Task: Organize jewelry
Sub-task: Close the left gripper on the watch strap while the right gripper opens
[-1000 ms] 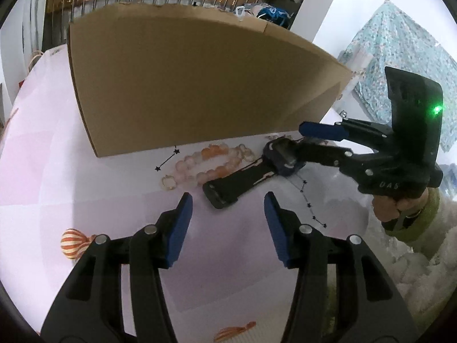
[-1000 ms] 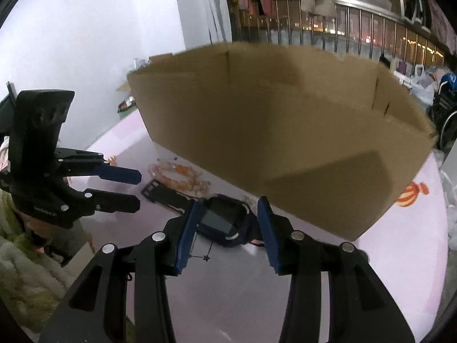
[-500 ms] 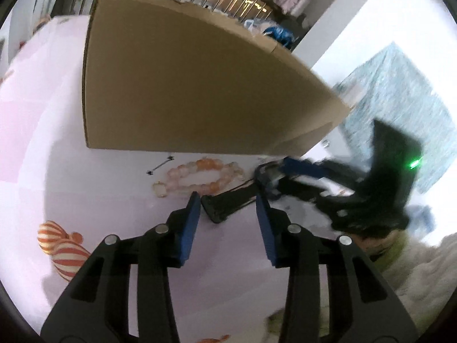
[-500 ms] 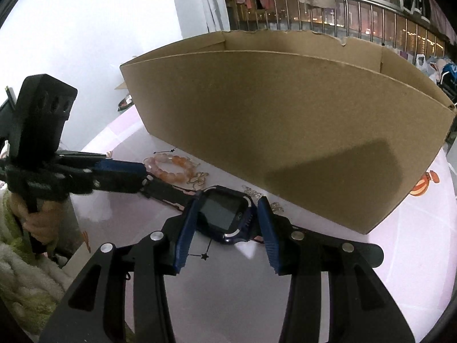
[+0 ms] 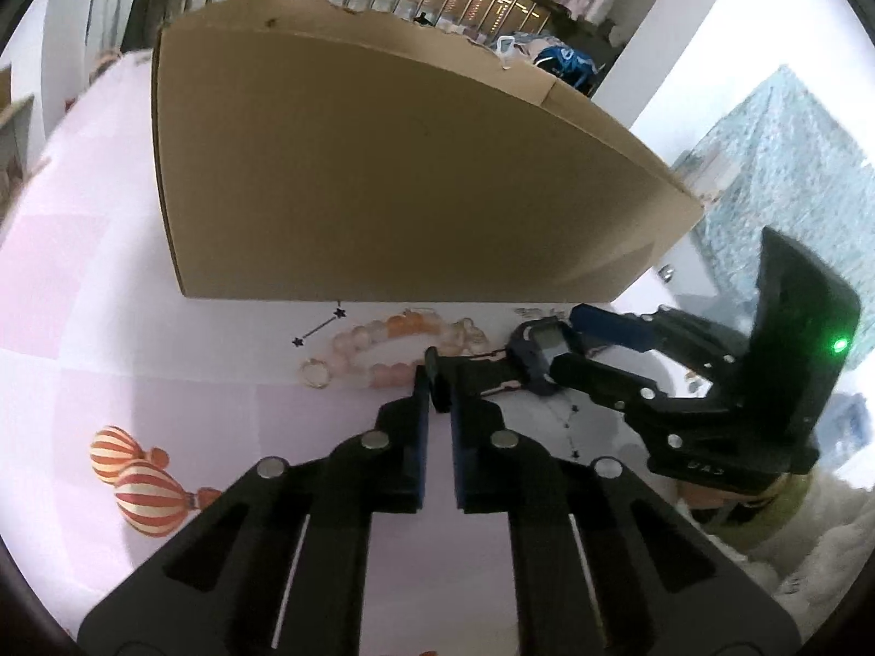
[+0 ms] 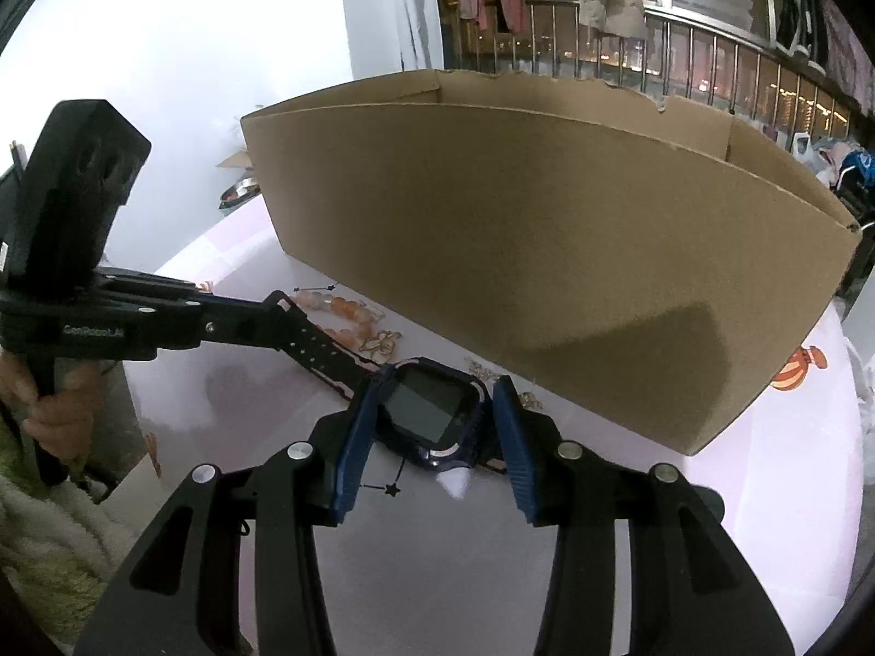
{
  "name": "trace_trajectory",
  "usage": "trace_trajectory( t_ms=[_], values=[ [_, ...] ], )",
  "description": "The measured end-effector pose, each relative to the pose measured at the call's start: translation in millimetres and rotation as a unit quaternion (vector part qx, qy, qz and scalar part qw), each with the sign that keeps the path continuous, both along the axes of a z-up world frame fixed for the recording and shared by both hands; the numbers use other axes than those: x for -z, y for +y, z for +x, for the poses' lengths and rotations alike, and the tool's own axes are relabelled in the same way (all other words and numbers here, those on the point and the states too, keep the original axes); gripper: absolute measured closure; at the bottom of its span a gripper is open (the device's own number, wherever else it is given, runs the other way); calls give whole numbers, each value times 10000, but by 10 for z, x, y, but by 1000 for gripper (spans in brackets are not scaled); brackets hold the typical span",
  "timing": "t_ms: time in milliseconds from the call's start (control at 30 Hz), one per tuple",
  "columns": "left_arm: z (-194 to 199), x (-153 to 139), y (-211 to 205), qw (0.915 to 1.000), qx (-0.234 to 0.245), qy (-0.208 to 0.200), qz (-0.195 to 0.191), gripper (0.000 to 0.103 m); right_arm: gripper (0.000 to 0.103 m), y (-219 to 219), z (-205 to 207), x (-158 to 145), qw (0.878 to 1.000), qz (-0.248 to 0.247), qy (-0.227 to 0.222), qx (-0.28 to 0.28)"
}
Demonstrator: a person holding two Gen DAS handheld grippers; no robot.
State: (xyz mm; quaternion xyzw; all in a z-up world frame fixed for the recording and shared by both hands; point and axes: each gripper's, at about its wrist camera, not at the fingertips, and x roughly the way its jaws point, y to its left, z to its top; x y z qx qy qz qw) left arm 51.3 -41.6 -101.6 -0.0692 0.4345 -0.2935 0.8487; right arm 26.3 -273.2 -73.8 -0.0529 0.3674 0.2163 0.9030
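Left gripper [image 5: 437, 399] clenched on free end of watch strap [image 5: 478, 377]; pads pinch strap tip. Right gripper [image 6: 437, 426] grasps watch [image 6: 432, 410] by its case, blue pads against both sides, screen facing up. Watch lies on pale pink table [image 5: 164, 339], just in front of big cardboard box [image 5: 394, 175]. Bead bracelet [image 5: 383, 350], pink and orange, rests on table beside strap, close to box wall. Small ring [image 5: 316, 373] touches bracelet's left end. Hot-air balloon prints [image 5: 136, 484] on table surface.
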Motion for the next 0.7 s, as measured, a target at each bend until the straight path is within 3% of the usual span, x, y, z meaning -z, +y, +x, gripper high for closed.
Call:
trace_trajectory(
  t_ms=[200,333,500,700],
  values=[
    [-95,-44,-149,9953,-17,-442,865,98,60,-46,-227,-125,9978,-399,-388,358],
    [-104,-97,-144,9923,21,-612,1072,98,60,-385,-329,-230,9920,-459,-539,1041],
    [-122,-118,-165,9893,70,-741,1251,98,60,-763,-293,-160,9885,-11,-50,1514],
    [-149,-104,-99,9877,61,-778,1354,98,60,-920,-274,49,9810,285,450,1865]
  ],
)
